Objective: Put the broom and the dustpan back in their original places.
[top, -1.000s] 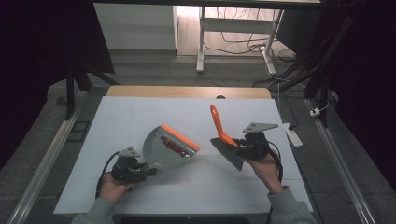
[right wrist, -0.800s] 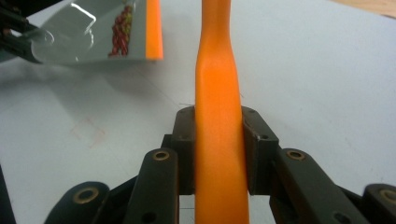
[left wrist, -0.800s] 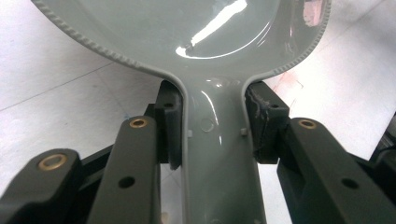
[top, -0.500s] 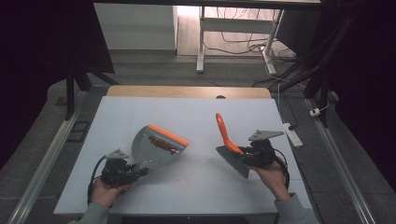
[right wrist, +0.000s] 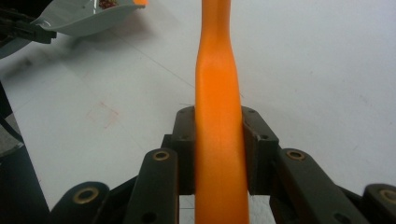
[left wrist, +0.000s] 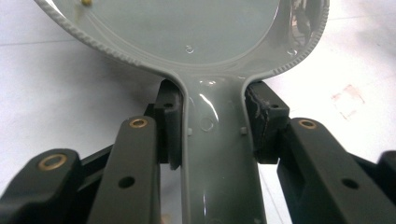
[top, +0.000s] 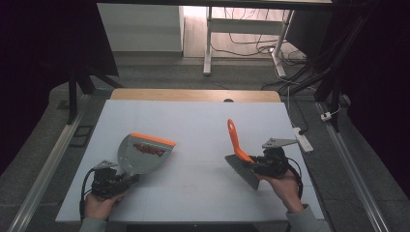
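Keep dustpan (top: 140, 153) level so reddish crumbs (top: 145, 149) stay behind orange lip; lower it gently onto surface (top: 203, 125). Your left claw (top: 109, 178) clamps grey dustpan handle, pads tight on both sides. Your right claw (top: 263, 164) grips brush (top: 239, 154) by orange handle, grey bristles pointing down-left, just over surface. Dustpan sits left of centre, brush right, well apart. Avoid tilting pan forward.

Overhead view faces forward; both close tongs views share the table (top: 203, 125).
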{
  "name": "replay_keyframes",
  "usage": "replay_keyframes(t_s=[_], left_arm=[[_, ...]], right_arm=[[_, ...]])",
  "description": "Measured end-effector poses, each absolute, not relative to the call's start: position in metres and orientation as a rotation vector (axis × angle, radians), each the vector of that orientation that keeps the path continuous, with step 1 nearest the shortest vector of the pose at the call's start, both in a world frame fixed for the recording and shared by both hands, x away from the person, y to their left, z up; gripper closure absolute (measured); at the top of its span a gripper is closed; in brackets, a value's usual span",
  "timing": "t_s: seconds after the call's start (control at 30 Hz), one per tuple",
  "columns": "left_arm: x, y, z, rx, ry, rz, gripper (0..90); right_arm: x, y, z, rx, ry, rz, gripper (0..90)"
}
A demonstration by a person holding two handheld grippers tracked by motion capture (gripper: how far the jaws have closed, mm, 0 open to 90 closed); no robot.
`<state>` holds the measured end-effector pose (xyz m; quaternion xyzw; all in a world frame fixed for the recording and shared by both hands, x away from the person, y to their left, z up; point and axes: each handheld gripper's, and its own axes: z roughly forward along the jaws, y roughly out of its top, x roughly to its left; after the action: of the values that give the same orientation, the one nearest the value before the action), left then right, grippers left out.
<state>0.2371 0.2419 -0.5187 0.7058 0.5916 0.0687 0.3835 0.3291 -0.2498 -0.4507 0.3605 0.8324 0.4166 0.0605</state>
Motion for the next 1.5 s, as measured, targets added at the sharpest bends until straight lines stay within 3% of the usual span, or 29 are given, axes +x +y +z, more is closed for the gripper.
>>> replay_keyframes(t_s=[0.97, 1.5], left_arm=[[0.25, 0.242, -0.533, 1.677, 1.728, 0.219, 61.4], [0.253, 0.238, -0.536, 1.702, 1.735, 0.219, 61.1]], right_arm=[[0.349, -0.271, -0.482, 1.357, 2.546, 1.178, 69.5], [0.364, -0.277, -0.499, 1.307, 2.538, 0.945, 50.4]])
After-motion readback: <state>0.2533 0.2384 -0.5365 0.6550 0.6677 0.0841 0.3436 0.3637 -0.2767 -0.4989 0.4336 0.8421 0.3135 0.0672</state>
